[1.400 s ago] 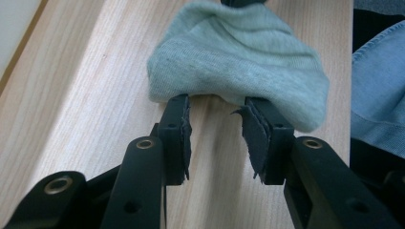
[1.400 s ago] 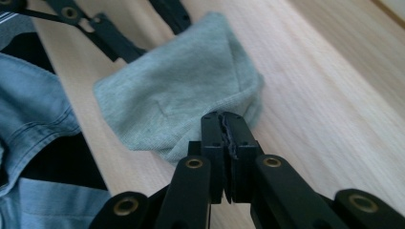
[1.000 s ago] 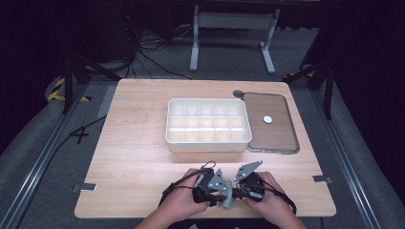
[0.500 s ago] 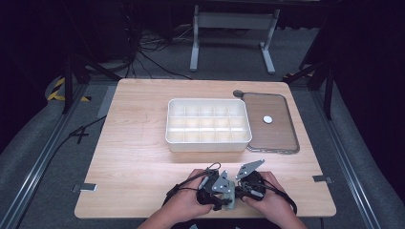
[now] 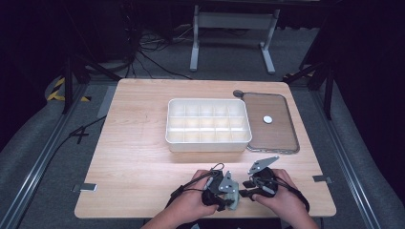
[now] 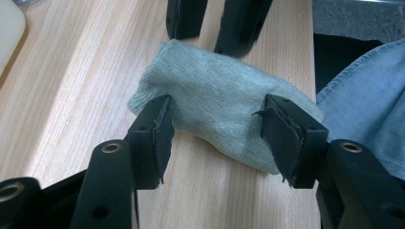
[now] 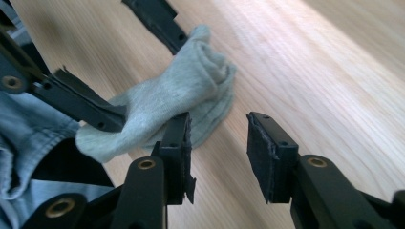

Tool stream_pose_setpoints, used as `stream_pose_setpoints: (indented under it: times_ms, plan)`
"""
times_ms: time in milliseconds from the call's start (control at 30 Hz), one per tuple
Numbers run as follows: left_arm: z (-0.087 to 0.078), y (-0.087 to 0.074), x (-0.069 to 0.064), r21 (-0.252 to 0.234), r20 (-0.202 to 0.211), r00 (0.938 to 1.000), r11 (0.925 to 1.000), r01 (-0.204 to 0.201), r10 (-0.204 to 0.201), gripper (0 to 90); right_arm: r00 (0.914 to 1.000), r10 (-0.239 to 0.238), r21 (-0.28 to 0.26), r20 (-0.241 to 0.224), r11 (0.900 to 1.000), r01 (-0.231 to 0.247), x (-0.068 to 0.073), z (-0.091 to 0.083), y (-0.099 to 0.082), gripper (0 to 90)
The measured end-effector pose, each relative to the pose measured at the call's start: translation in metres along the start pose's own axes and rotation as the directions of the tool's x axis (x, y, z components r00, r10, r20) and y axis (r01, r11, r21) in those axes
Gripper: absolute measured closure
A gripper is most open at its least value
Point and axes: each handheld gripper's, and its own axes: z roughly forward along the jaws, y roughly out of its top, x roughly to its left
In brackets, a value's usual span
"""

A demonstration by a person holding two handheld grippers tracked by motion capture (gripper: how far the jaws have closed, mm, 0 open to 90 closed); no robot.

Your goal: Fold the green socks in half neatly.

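Note:
A folded grey-green sock (image 6: 215, 90) lies on the wooden table (image 5: 138, 143) near its front edge, between my two grippers (image 5: 233, 204). My left gripper (image 6: 215, 131) straddles the sock; its jaws have just been opening and stand apart at the sock's two sides without squeezing it. My right gripper (image 7: 217, 143) faces it from the other side. Its jaws have just been opening too, with bare wood between them and the sock (image 7: 191, 81) just left of its left pad. In the high view the left gripper (image 5: 235, 195) and the right gripper (image 5: 246, 188) point at each other.
A white box with several compartments (image 5: 208, 125) stands mid-table. A brown tray (image 5: 282, 138) with a small white disc (image 5: 267, 119) lies to its right. Blue denim cloth (image 6: 363, 95) of the person hangs at the table's front edge.
The right gripper has let go of the sock, opened its jaws and drawn back a little to the right. The left hand has stayed where it was, with its jaws wider.

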Motion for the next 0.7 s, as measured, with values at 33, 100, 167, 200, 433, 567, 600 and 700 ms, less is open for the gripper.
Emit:
stream_pose_setpoints:
  times_ms: [33, 100, 167, 200, 433, 567, 600, 700]
  plan:
    - [0.001, 0.001, 0.000, -0.003, -0.003, 1.0000, 1.0000, 0.000, 0.000, 44.8, 0.9999, 0.010, -0.019, 0.005, 0.9998, -0.010, -0.001, -0.006, -0.001, 61.1]
    - [0.001, 0.001, -0.001, -0.005, -0.006, 1.0000, 1.0000, 0.006, -0.006, 44.8, 0.9994, 0.034, -0.065, 0.008, 0.9974, -0.033, 0.000, -0.014, -0.001, 61.0]
    - [0.002, 0.002, 0.000, 0.000, -0.003, 1.0000, 1.0000, 0.001, -0.001, 44.8, 0.9985, 0.053, -0.099, -0.009, 0.9936, -0.054, 0.004, -0.017, 0.000, 59.2]
    - [0.001, 0.003, 0.000, 0.002, -0.010, 0.9999, 1.0000, -0.006, 0.006, 44.8, 0.9974, 0.069, -0.112, -0.019, 0.9912, -0.070, 0.007, -0.017, 0.000, 57.2]
    - [0.002, 0.004, -0.001, 0.001, -0.008, 1.0000, 1.0000, 0.000, 0.000, 44.8, 0.9921, 0.125, -0.117, 0.005, 0.9854, -0.124, 0.014, -0.005, -0.001, 51.9]
    - [0.002, 0.004, -0.001, 0.005, -0.002, 1.0000, 1.0000, -0.001, 0.001, 44.9, 0.9889, 0.148, -0.093, 0.014, 0.9849, -0.146, 0.009, 0.002, -0.004, 51.5]
    - [0.002, 0.004, -0.001, 0.010, -0.003, 1.0000, 0.9999, -0.008, 0.008, 44.9, 0.9883, 0.152, -0.084, 0.010, 0.9849, -0.151, 0.008, 0.005, -0.005, 51.5]
    - [0.003, 0.003, 0.000, 0.005, -0.010, 0.9999, 1.0000, -0.003, 0.003, 44.6, 0.9870, 0.161, -0.071, -0.006, 0.9845, -0.161, 0.006, 0.011, -0.006, 51.0]
